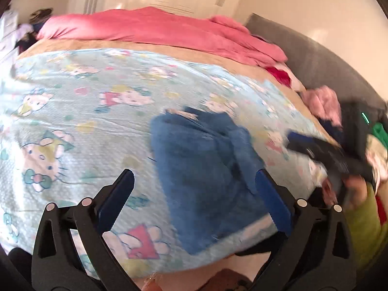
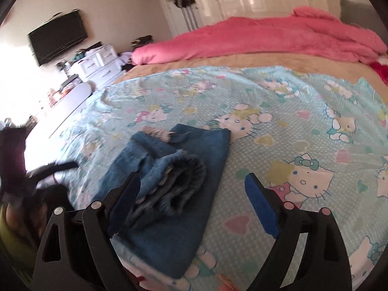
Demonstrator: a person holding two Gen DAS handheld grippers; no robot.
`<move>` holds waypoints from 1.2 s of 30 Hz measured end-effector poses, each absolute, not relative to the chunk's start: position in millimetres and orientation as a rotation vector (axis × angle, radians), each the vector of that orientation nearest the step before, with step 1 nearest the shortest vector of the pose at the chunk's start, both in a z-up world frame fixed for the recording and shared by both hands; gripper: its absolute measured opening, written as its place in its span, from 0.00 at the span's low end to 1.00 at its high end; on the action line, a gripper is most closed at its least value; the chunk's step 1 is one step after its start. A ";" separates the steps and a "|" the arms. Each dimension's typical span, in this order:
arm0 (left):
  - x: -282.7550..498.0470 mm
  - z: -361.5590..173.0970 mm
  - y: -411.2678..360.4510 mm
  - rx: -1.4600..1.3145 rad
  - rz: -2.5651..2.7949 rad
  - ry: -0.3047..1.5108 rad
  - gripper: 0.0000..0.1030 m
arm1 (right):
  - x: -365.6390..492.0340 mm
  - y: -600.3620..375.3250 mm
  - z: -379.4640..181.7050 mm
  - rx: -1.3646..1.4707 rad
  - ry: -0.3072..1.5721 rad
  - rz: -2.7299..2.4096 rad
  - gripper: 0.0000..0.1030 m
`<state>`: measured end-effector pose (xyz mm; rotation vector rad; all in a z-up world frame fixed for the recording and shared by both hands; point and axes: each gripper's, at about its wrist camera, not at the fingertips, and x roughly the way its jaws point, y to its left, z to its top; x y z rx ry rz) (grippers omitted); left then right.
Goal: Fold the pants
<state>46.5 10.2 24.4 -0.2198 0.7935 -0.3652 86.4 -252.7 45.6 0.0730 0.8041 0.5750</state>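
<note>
A pair of blue jeans (image 1: 206,150) lies folded on the light blue cartoon-cat bedsheet (image 1: 72,121). My left gripper (image 1: 194,177) hovers over its near half, jaws wide open, with nothing pressed between the pads. In the right wrist view the jeans (image 2: 189,230) show a frayed hem (image 2: 184,169) rolled on top. My right gripper (image 2: 192,178) is also open, its left finger in front of the denim's edge, its right finger over the bare sheet (image 2: 303,126). Each gripper appears blurred in the other's view: the right gripper (image 1: 300,143) and the left gripper (image 2: 60,166).
A pink duvet (image 1: 145,26) is bunched along the far side of the bed. Loose pink clothes (image 1: 322,101) and green clothes (image 1: 378,131) sit by the grey headboard (image 1: 303,55). A wall TV (image 2: 58,36) and a white dresser (image 2: 97,63) stand beyond the bed's left side.
</note>
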 end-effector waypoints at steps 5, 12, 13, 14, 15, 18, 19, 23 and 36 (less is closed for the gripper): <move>69.6 22.7 17.3 -0.225 -0.357 0.792 0.91 | 41.1 -230.1 56.5 -0.067 0.715 0.645 0.85; 108.8 5.2 -6.6 -0.213 -0.462 0.892 0.40 | 7.3 -182.3 58.9 -0.241 0.690 0.787 0.84; 114.9 1.5 -12.5 -0.193 -0.474 0.903 0.37 | 5.2 -173.1 56.7 -0.278 0.691 0.800 0.83; 118.0 -1.1 -15.0 -0.185 -0.477 0.912 0.37 | 4.3 -166.9 54.2 -0.299 0.694 0.811 0.83; 122.1 -4.8 -17.4 -0.178 -0.473 0.929 0.37 | 3.4 -162.2 51.8 -0.316 0.700 0.821 0.83; 131.5 -13.7 -23.9 -0.140 -0.472 0.953 0.37 | 3.2 -141.3 41.4 -0.392 0.721 0.862 0.67; 134.6 -16.7 -25.0 -0.132 -0.471 0.958 0.37 | 3.4 -131.7 37.0 -0.438 0.729 0.872 0.62; 142.2 -24.9 -25.2 -0.134 -0.477 0.970 0.37 | -2.2 -104.4 23.6 -0.597 0.707 0.914 0.54; 145.2 -30.5 -17.9 -0.180 -0.506 0.960 0.37 | -2.4 -114.2 10.0 -0.589 0.791 1.010 0.06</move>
